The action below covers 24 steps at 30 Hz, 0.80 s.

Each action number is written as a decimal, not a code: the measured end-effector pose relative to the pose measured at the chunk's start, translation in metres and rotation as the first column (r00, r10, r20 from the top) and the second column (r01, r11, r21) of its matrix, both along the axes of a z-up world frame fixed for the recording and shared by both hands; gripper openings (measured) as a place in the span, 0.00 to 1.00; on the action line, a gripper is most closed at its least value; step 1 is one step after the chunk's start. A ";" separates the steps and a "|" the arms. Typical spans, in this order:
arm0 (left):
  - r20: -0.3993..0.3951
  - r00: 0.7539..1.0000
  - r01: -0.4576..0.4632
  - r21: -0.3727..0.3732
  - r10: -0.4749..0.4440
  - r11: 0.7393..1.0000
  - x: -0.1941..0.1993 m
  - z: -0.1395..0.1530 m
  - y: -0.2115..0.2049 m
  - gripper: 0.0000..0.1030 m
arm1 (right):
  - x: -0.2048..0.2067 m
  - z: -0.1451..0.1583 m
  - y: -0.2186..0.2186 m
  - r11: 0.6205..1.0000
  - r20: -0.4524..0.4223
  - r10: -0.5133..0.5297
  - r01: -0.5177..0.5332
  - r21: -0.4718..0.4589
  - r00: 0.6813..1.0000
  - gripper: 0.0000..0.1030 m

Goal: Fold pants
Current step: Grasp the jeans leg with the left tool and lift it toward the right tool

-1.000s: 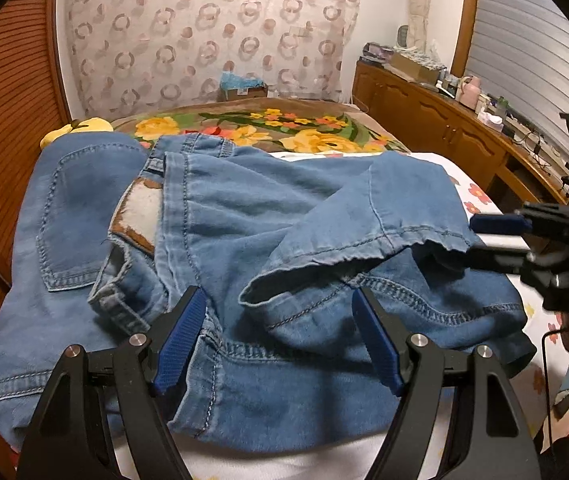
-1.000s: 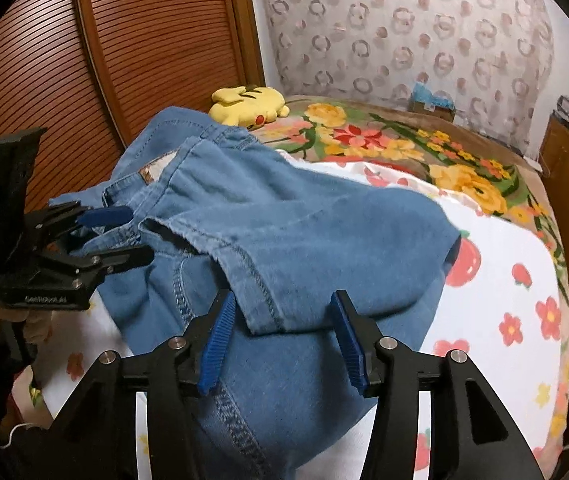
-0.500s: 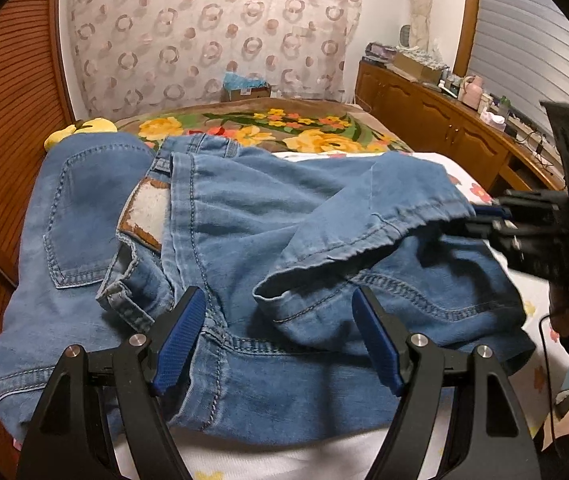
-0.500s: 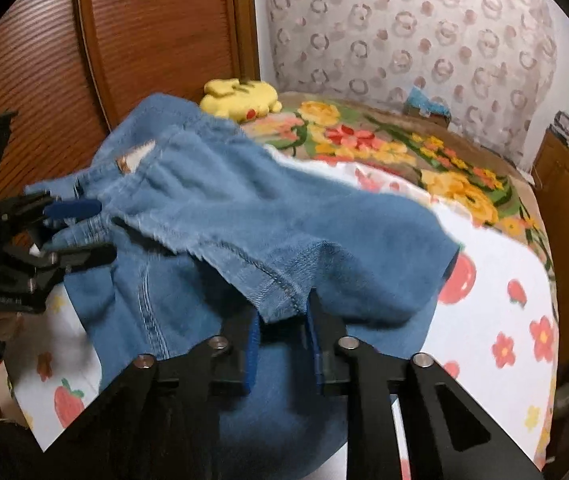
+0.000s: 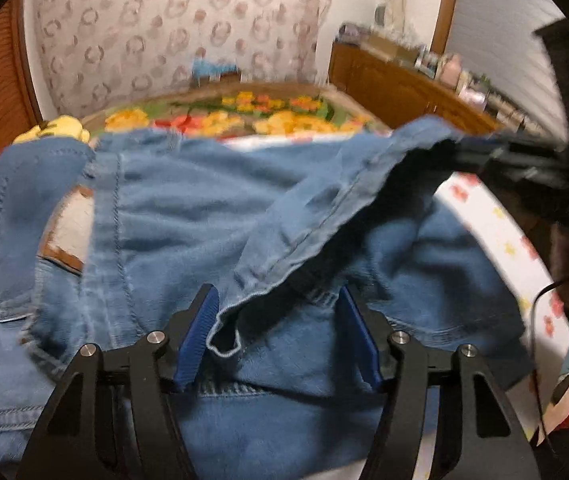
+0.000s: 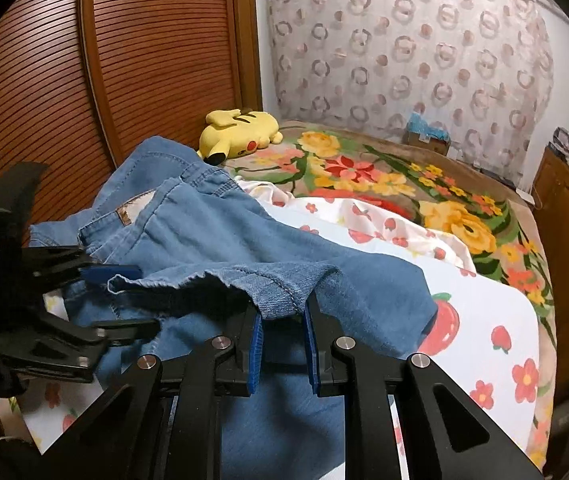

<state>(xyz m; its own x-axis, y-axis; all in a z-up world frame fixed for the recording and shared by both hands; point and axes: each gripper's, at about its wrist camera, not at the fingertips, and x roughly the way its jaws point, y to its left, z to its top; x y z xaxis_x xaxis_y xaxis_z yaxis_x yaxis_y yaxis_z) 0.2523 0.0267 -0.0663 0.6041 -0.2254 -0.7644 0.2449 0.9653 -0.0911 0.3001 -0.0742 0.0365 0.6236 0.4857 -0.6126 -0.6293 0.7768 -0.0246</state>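
left wrist view: our left gripper (image 5: 280, 332) has its blue pads (image 5: 198, 336) spread wide, one on each side of the hem (image 5: 224, 344) of the jeans (image 5: 188, 216); the pads do not press the cloth. the hem edge runs up to the right, where our right gripper (image 5: 480, 152) meets it, blurred. the jeans lie on the bed (image 5: 496, 220).

right wrist view: our right gripper (image 6: 282, 340) has its pads narrowed to a small gap with a fold of hem (image 6: 276, 296) between them; we cannot tell if they pinch it. our left gripper (image 6: 124, 296) sits at the far hem end, fingers parted. a yellow plush (image 6: 240, 130) lies beyond the jeans (image 6: 212, 232).
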 end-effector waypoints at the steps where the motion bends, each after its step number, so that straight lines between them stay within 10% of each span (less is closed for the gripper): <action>1: 0.000 1.000 0.006 0.009 -0.006 1.000 0.000 -0.004 -0.002 0.62 | -0.001 0.000 -0.002 1.000 0.000 -0.001 0.001 -0.001 1.000 0.18; 7: 0.038 0.999 0.011 0.008 -0.012 1.000 -0.017 0.007 0.004 0.17 | 0.004 0.008 -0.003 1.000 0.013 0.001 -0.002 0.013 1.000 0.17; 24: 0.183 0.981 -0.051 -0.061 0.062 0.997 -0.081 0.068 0.059 0.14 | 0.029 0.062 0.100 0.967 0.108 0.255 -0.255 -0.020 0.961 0.17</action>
